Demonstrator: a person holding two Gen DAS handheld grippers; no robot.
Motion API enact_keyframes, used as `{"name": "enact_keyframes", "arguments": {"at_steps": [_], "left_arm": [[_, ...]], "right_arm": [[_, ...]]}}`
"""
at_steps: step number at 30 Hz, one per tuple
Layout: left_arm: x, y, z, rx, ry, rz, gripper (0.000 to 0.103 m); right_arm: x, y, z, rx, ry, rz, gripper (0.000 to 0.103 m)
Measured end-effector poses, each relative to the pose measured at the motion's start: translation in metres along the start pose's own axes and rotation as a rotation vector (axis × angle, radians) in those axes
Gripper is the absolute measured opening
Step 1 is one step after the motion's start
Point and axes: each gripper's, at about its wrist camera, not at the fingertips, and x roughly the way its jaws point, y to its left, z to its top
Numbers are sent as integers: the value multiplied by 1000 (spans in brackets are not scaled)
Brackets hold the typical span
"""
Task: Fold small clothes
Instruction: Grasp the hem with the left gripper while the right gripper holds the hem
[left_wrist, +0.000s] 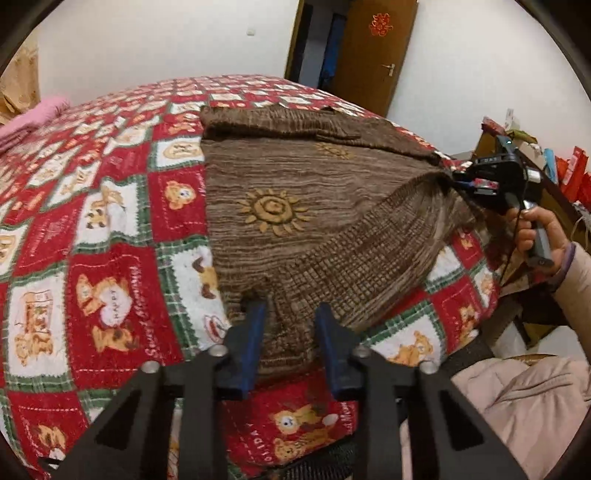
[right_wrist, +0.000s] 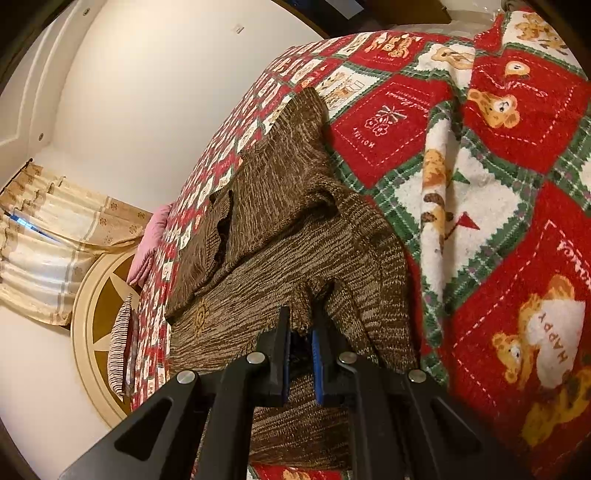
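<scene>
A brown knit sweater (left_wrist: 295, 192) with yellow sun motifs lies on a red, white and green bear-print blanket (left_wrist: 110, 221). My left gripper (left_wrist: 290, 308) is open, its blue-padded fingers (left_wrist: 255, 332) resting on the sweater's near hem. My right gripper (left_wrist: 454, 181) is shut on the sweater's right edge and lifts it off the bed, stretching the fabric. In the right wrist view the right gripper (right_wrist: 301, 325) pinches a bunch of sweater (right_wrist: 277, 229) between its pads, with the blanket (right_wrist: 498, 147) to the right.
A pink folded cloth (left_wrist: 33, 118) lies at the bed's far left. A brown door (left_wrist: 373, 51) stands behind the bed. Cluttered shelves (left_wrist: 546, 155) are at the right. Curtains (right_wrist: 48, 236) and a striped cloth (right_wrist: 122, 347) show in the right wrist view.
</scene>
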Motion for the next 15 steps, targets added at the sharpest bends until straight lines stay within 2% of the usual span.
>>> {"name": "enact_keyframes", "arguments": {"at_steps": [2, 4, 5, 8, 9, 11, 15], "left_arm": [[2, 5, 1, -29, 2, -3, 27], [3, 11, 1, -67, 8, 4, 35], [4, 13, 1, -77, 13, 2, 43], [6, 12, 1, -88, -4, 3, 43], [7, 10, 0, -83, -13, 9, 35], [10, 10, 1, -87, -21, 15, 10], [2, 7, 7, -74, -44, 48, 10]], "right_arm": [[0, 0, 0, -1, 0, 1, 9], [1, -1, 0, 2, 0, 4, 9], [2, -2, 0, 4, 0, 6, 9], [2, -3, 0, 3, -2, 6, 9], [2, -3, 0, 1, -3, 6, 9], [2, -4, 0, 5, -7, 8, 9], [-4, -5, -3, 13, -11, 3, 9]]}}
